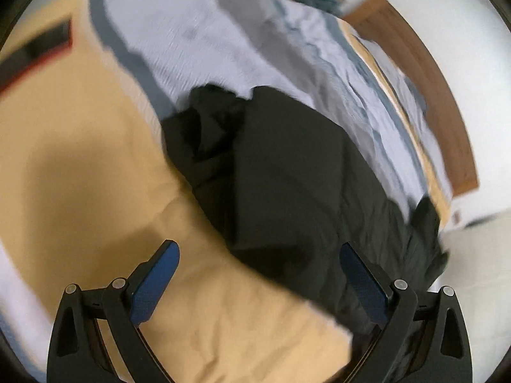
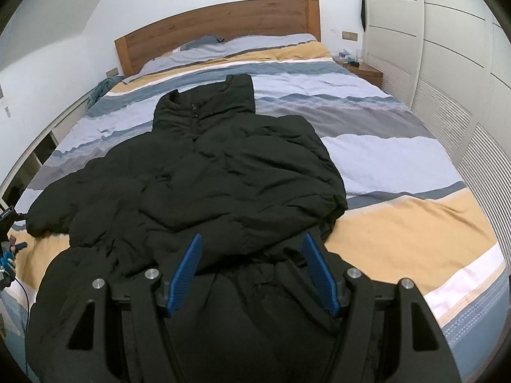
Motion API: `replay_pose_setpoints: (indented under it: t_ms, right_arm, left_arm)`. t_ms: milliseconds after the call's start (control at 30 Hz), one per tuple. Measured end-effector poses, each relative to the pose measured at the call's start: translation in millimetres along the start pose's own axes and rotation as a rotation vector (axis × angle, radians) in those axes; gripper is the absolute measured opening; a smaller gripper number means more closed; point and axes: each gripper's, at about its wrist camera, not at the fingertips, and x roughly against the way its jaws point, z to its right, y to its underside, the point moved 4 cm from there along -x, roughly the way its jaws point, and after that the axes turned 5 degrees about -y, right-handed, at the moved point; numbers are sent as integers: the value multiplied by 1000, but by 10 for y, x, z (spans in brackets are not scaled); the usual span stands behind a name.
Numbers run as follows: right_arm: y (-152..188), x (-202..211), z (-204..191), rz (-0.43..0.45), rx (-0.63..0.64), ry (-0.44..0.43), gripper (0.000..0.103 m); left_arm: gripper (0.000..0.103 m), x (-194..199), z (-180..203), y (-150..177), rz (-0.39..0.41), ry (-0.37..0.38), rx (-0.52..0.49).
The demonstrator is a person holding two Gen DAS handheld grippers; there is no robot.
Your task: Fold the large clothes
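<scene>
A large black puffer jacket (image 2: 223,172) lies spread on the striped bedcover (image 2: 399,217), collar toward the headboard, one sleeve folded across its body. My right gripper (image 2: 252,242) is open and empty, hovering just above the jacket's lower hem. In the blurred left wrist view the jacket (image 1: 287,172) shows as a dark mass on the tan and pale blue cover (image 1: 95,159). My left gripper (image 1: 258,249) is open wide and empty, its right finger over the jacket's edge, its left finger over the tan cover.
A wooden headboard (image 2: 223,22) and pillows stand at the far end of the bed. White wardrobe doors (image 2: 447,63) run along the right. A small bedside table (image 2: 364,70) sits in the far right corner. A blue cloth (image 2: 102,89) hangs at the bed's left edge.
</scene>
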Motion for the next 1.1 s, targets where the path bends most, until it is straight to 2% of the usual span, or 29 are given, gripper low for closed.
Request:
replay_pose_setpoints:
  t_ms: [100,200,267,333,367,400,433,533,833,1100]
  right_arm:
    - [11,-57,8,-10,4,5,65]
    - [18,-108,31,-18,8,11,65]
    - [23,-133,42,-18,2,9,65]
    - [32,-162,47,-18,-4,7,65]
    - [39,-175,45,-19,-7,5,65]
    - [47,-183,41,-19,-9,0,64]
    - [55,-187,39,-20,-9,-5,65]
    - [55,-169,48,-16,-10,-19,65]
    - [16,103,185,42,-32,-32,65]
    - [19,439,428,102,-72,-49,65]
  left_arm:
    - [89,-176,-102,-45,-33,67,103]
    - [83,-248,-68,-54,-36,123,130]
    - [71,-269,-23,-73,-41,157,131]
    - [50,-283,3,-93,-55,190,142]
    - [44,-298,18,-120,-57,204,145]
    - [31,-293,35,-125,-56,214,144]
    - [24,-301,40,-146,-51,219,145]
    - [13,-232,67,-132,-23,238,138]
    - [8,253,478,-13,70,205,-16]
    - [7,875,1417,234,150,216,-239]
